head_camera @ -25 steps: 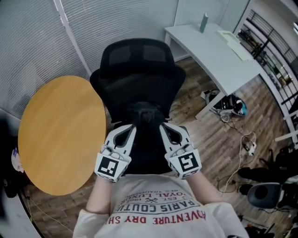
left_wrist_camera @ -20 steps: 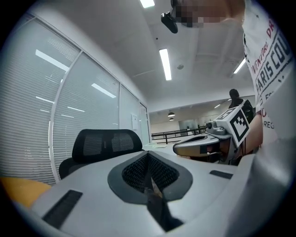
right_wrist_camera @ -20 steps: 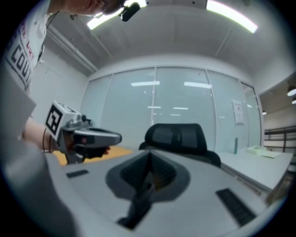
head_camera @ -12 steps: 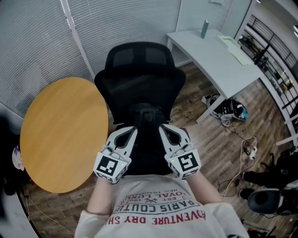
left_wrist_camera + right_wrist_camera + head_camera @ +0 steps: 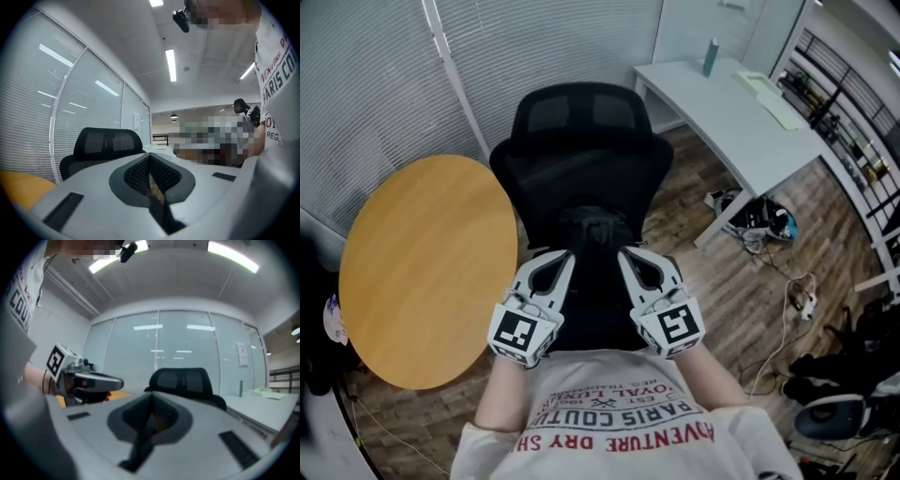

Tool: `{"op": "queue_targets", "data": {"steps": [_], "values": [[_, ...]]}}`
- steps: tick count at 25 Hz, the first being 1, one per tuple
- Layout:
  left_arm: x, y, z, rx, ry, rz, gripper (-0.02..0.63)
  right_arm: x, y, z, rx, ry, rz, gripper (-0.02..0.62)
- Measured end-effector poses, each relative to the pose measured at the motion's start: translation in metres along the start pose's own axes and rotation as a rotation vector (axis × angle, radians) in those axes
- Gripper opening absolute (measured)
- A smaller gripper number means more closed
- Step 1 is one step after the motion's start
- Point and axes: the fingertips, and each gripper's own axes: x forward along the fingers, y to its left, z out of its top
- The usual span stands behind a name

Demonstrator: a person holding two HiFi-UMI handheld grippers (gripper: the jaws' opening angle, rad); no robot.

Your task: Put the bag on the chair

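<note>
**Entry 1, change.** Almost none. My left gripper (image 5: 565, 255) and right gripper (image 5: 624, 253) hold the same place as 1 second ago, near my chest. Only the head view has shifted a little. Both pairs of jaws stay clenched on nothing.

**Entry 2, bag.** A black shape that I take for the bag (image 5: 595, 230) lies on the seat of the chair (image 5: 581, 141), between my 2 grippers. It is black on black, so its edges are hard to trace. I cannot tell whether my jaws touch it.

**Entry 3, meaning.** I judge the placing done or nearly done, since nothing is left in my grasp.

**Entry 4, views.**
- The head view alone shows the seat, the bag, the table (image 5: 431, 262) at left and the desk (image 5: 741, 103) far right.
- The 2 gripper views look over the bag at the backrest only.
- Those 2 views alone show my pads pressed together with no strap between them.
- The right gripper view also shows the left gripper from the side.
</note>
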Motion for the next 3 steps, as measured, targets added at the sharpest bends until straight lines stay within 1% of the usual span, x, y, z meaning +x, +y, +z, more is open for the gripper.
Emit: {"op": "queue_targets", "data": {"steps": [3], "values": [[0.0014,0.0009,0.0010,0.014,-0.009,-0.011,0.026,0.0010,-0.0011,-0.0015,-0.004,0.001,-0.003,0.026]]}}
